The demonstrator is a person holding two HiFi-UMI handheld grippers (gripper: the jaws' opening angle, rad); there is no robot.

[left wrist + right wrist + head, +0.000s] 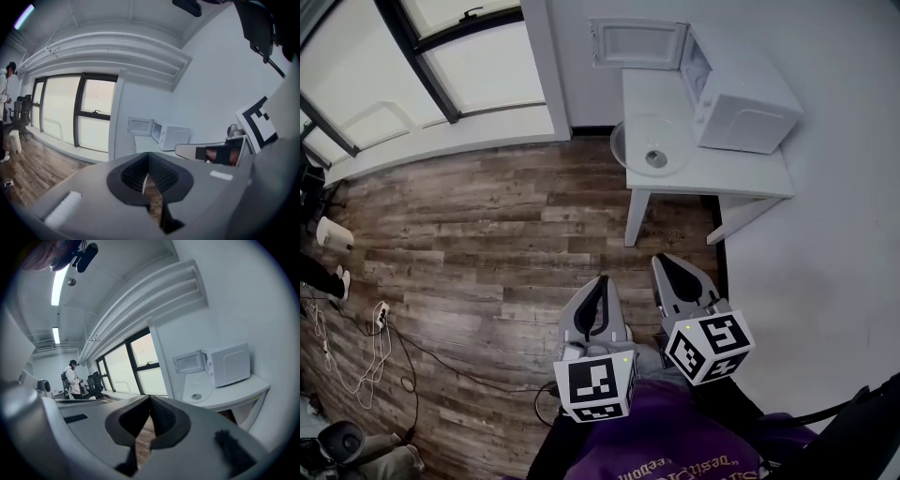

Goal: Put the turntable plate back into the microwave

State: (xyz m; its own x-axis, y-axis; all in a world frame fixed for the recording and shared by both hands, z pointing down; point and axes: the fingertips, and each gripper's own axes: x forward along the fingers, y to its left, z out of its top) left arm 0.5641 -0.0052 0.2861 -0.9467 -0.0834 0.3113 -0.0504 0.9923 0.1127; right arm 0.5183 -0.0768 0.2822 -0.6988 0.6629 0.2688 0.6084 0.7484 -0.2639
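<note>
Head view, nearest: left gripper and right gripper sit side by side at lower centre. Each is above its marker cube, and both point up-frame over the wooden floor.
Head view, claws: both pairs of jaws are pressed together with nothing between them.
Head view, turntable plate: clear glass, lying on the left end of the white table at upper right. Its rim overhangs the table edge, and it sits just beside the microwave, not inside it.
Head view, door: swung open to the left.
Left gripper view: the jaws are closed and empty at lower centre. Microwave and table are small at mid-frame, well apart from the tips, and the plate is too small to make out.
Right gripper view: the jaws are closed and empty at lower centre. The plate lies on the table right of centre, below the open door.
Done so far: the door stands open and neither claw has touched the plate.
Left to do: by my reading nearly everything, namely reaching the table, gripping the plate, carrying it into the cavity and seating it.
</note>
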